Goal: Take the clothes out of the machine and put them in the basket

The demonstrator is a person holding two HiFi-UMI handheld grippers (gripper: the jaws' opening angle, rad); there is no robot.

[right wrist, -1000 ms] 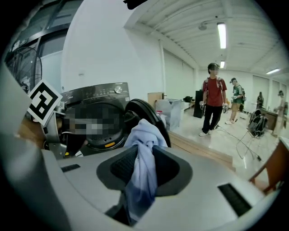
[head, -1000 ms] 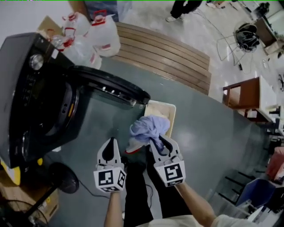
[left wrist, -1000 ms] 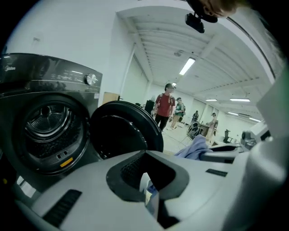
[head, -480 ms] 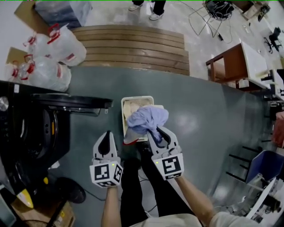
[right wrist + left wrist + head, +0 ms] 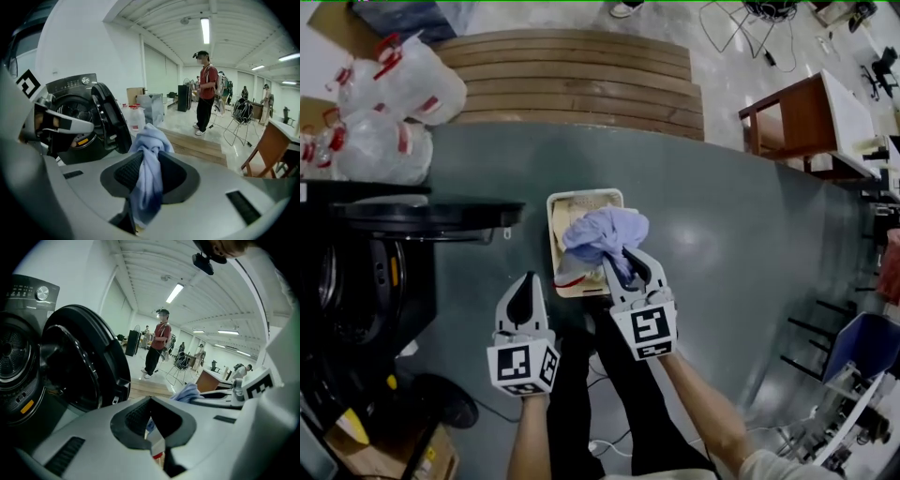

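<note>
Crumpled soft pale-blue cloth [image 5: 602, 232] bunched in right tool [image 5: 624, 265], ribbed black pads clenched on the fabric; cloth hangs over near end of rectangular cream plastic basket [image 5: 581, 193] on the smooth grey floor; left tool [image 5: 525, 287] closed, empty; glossy round black washer door [image 5: 431, 217] open; a second ago cloth overlapped only basket's near corner, now covers more.

Bright ceiling strip lights [image 5: 205, 30], sharp frames, strong fisheye bending and dark corners.

grippers: 2 (left gripper [image 5: 526, 281], right gripper [image 5: 625, 261]) | machine [image 5: 366, 291]: 1 | basket [image 5: 581, 193]: 1 | blue garment [image 5: 605, 232]: 1 | standing person [image 5: 206, 91]: 1
</note>
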